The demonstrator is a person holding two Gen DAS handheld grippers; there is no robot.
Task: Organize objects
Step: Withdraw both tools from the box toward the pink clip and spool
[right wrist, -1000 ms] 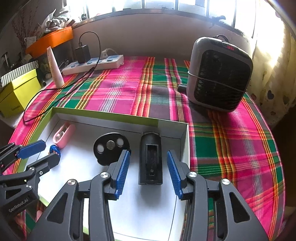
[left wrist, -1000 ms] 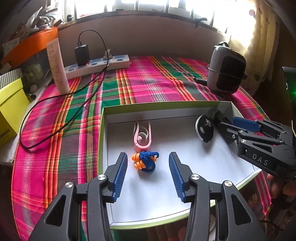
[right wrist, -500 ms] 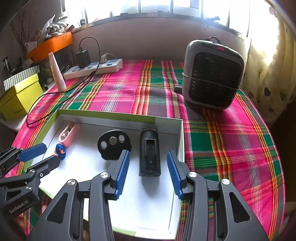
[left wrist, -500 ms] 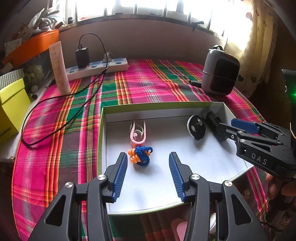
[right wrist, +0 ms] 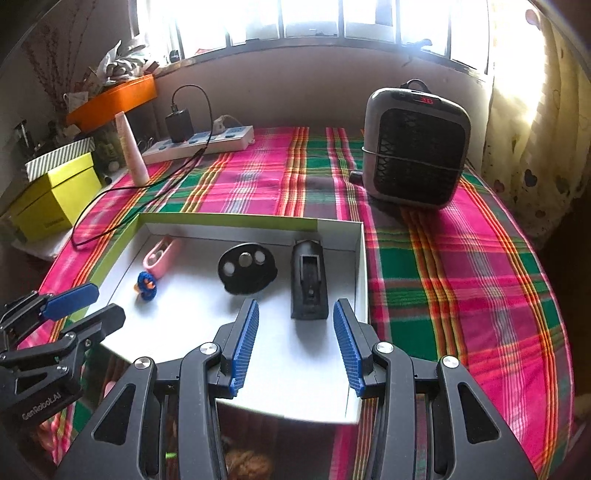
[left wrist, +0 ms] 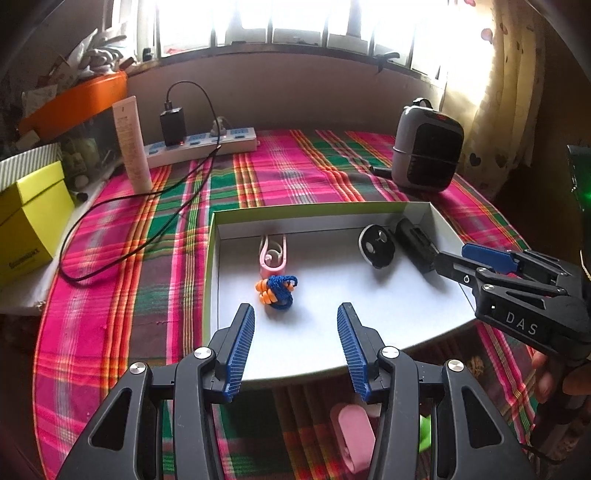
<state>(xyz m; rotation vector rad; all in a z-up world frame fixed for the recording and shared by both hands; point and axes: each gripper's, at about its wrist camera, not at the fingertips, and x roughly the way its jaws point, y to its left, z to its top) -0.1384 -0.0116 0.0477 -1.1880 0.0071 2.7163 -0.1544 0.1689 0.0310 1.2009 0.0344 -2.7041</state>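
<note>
harsh window [left wrist: 258,22] backlight, fisheye-warped edges

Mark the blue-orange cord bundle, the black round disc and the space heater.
blue-orange cord bundle [left wrist: 277,291], left wrist view, on the blue knot.
black round disc [right wrist: 246,267], right wrist view, on its top face.
space heater [right wrist: 417,151], right wrist view, on the front grille.

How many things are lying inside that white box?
4. Pink clip near the far left wall, blue-and-orange corded earplugs touching its near end, black round disc in the middle, black rectangular holder by the right wall.
</note>
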